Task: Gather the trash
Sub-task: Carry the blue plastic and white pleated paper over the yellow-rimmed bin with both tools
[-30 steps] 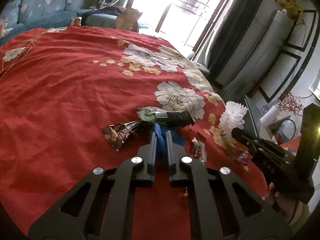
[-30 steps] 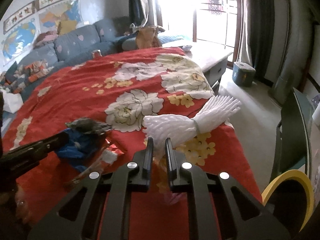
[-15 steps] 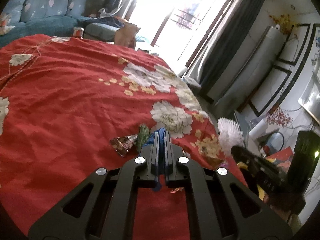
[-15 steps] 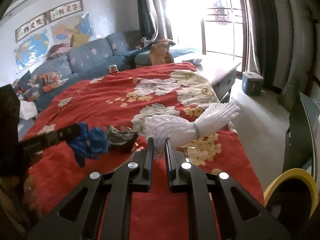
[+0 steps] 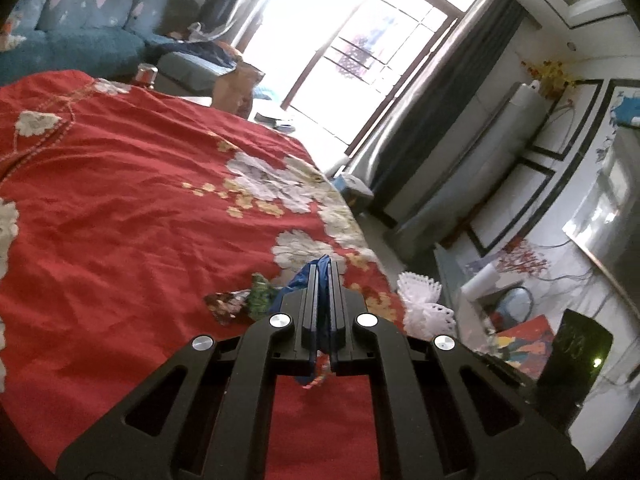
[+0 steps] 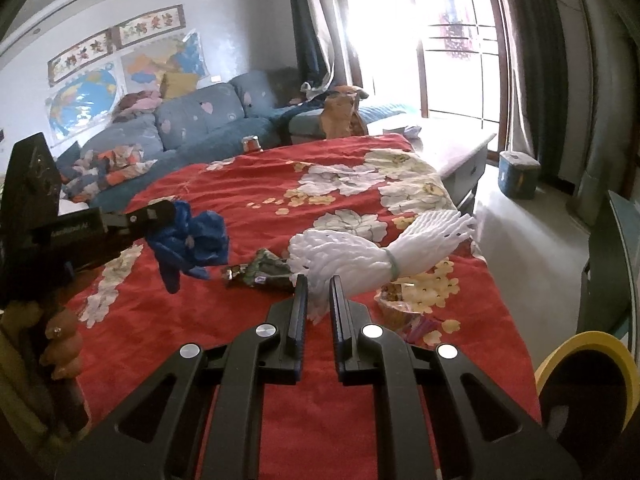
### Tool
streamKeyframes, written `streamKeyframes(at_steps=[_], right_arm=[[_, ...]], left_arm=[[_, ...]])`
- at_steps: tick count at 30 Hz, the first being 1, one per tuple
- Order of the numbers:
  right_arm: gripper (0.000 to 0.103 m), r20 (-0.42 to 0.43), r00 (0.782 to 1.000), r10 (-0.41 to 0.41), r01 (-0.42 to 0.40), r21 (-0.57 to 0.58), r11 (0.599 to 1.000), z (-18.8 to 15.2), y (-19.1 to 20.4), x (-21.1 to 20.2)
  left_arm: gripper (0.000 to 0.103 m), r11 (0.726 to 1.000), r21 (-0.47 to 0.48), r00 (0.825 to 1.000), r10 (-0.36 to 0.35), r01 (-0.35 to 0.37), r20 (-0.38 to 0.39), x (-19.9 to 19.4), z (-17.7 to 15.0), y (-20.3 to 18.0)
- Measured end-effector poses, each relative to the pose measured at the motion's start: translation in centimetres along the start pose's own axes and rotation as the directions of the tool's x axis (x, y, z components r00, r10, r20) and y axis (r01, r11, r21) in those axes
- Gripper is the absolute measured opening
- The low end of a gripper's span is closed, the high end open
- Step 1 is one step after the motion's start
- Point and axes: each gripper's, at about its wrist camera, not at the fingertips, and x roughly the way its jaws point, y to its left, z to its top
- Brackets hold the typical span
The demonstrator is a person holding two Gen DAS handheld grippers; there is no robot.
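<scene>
I have the left gripper (image 6: 160, 214) clamped on the crumpled blue wrapper (image 6: 192, 240), clear above the red bedspread (image 6: 248, 184), and the right gripper (image 6: 318, 284) pinching white foam netting (image 6: 360, 252) near the bed's right edge (both ready for binning).

no readable text, faint print on left claw (image 6: 160, 216) blurred

Two grippers (image 6: 318, 284) (image 6: 160, 214), one blue plastic bag (image 6: 192, 240), one white foam net (image 6: 360, 256), one dark wrapper (image 6: 260, 272), one can (image 6: 251, 144), one yellow-rimmed bin (image 6: 580, 344), two wall maps (image 6: 84, 100).
</scene>
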Motion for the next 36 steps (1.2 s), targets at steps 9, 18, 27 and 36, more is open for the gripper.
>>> streamKeyframes(at_steps=[9,18,27,36], right_arm=[[0.011,0.046,0.999,-0.027,0.026,0.026,0.999,0.3,-0.9,-2.8],[0.011,0.074,0.995,-0.061,0.056,0.065,0.996,0.1,-2.8,-5.2],[0.011,0.099,0.988,-0.119,0.106,0.127,0.986,-0.5,-5.4,-7.2],[0.011,0.098,0.98,-0.171,0.151,0.185,0.971,-1.9,-8.3,-9.1]], left_arm=[[0.001,0.996,-0.006,0.995,-0.09,0.09,-0.053,0.1,-0.7,-1.6],[0.001,0.99,0.054,0.989,-0.123,0.127,-0.078,0.0,-1.8,-4.6],[0.001,0.982,0.111,0.983,-0.142,0.155,-0.117,0.6,-3.1,-7.4],[0.001,0.965,0.184,0.973,-0.156,0.187,-0.17,1.9,-5.1,-10.9]])
